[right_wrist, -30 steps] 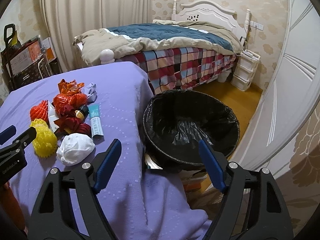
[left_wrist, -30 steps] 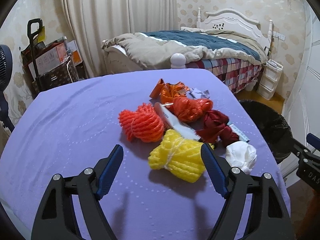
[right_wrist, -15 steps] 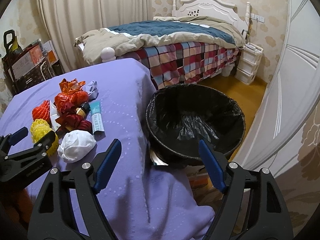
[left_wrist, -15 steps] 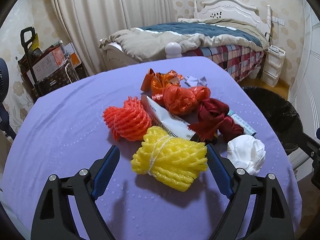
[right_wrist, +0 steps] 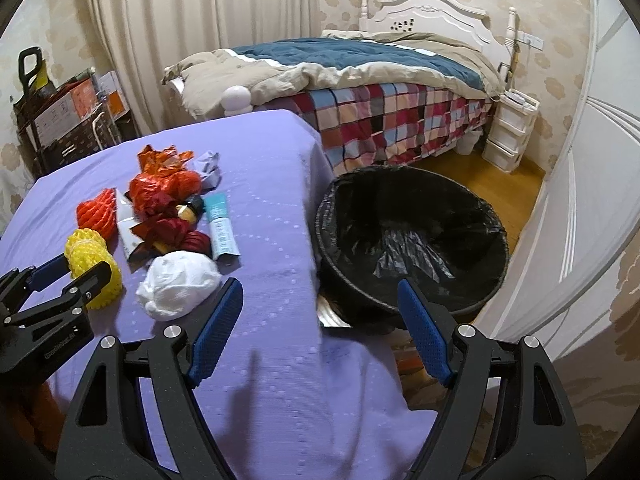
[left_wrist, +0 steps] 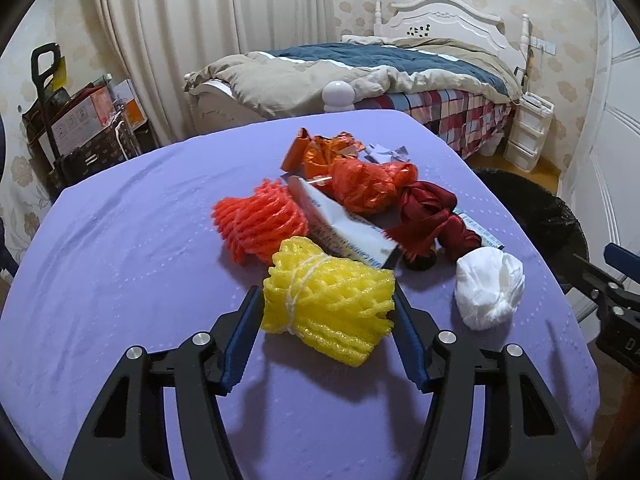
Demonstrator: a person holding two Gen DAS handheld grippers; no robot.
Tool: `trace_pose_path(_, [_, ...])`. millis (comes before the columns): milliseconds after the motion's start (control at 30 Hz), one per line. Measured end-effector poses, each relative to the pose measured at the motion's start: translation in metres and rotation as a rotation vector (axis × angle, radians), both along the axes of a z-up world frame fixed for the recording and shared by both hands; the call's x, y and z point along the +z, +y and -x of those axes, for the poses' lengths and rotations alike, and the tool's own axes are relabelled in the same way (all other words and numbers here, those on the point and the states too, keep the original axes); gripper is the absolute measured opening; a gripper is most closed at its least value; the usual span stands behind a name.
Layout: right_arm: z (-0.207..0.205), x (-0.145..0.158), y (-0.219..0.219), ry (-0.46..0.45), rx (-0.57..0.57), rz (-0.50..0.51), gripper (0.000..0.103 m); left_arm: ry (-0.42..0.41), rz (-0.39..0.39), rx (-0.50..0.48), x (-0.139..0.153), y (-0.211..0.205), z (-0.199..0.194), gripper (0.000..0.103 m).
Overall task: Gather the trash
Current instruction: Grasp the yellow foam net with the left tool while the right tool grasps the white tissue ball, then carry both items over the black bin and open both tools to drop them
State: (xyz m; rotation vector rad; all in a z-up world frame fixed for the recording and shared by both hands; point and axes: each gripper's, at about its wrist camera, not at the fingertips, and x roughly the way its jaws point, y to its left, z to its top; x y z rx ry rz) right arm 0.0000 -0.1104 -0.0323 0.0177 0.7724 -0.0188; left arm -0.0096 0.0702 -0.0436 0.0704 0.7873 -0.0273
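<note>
Cream curtains and a white-framed bed behind the purple-clothed table.

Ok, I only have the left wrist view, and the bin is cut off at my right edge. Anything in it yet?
Observer: In the right wrist view the trash bin stands open beside the table. Only its black liner shows inside.
Operator: And the right tongs?
Observer: The right tongs are open and empty, over the table's edge next to the bin.
Operator: Anything tucked in the red pile that I can't make out?
Observer: What looks like a small yellow bottle with a black cap lies among the red wrappers, right beside a teal tube.
</note>
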Motion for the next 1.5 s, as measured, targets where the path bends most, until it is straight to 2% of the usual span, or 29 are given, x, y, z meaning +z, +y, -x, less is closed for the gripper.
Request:
trace_pose_path(200, [0.000,0.000,0.024,0.007,0.056,-0.001,0.077,-0.031,-0.019,0.041,0.008,0.024,0.009,0.061])
trace_pose_path(567, [-0.005,-0.005,0.070,0.025,0.141,0.027,0.077,-0.039,0.018,0.073,0.008,0.060,0.022,0.061])
trace_pose_path(733, [-0.015,-0.013,0.080,0.059,0.160,0.022,0.064,-0.036,0.037,0.079,0.005,0.066,0.022,0.061])
trace_pose_path(800, [-0.016,-0.015,0.081,0.075,0.176,-0.007,0.051,-0.037,0.040,0.078,0.006,0.067,0.023,0.061])
trace_pose_path(867, [-0.015,-0.017,0.084,0.083,0.191,-0.025,0.044,-0.041,0.045,0.072,0.008,0.067,0.024,0.061])
trace_pose_path(967, [-0.010,-0.015,0.087,0.076,0.198,-0.006,0.040,-0.051,0.048,0.063,0.010,0.064,0.029,0.061])
trace_pose_path(1267, [0.009,0.009,0.070,0.007,0.183,-0.013,0.039,-0.093,0.061,0.012,0.027,0.043,0.036,0.061])
trace_pose_path(1500, [0.003,0.026,0.026,-0.051,0.087,-0.009,0.039,-0.140,0.085,-0.064,0.046,0.003,0.023,0.061])
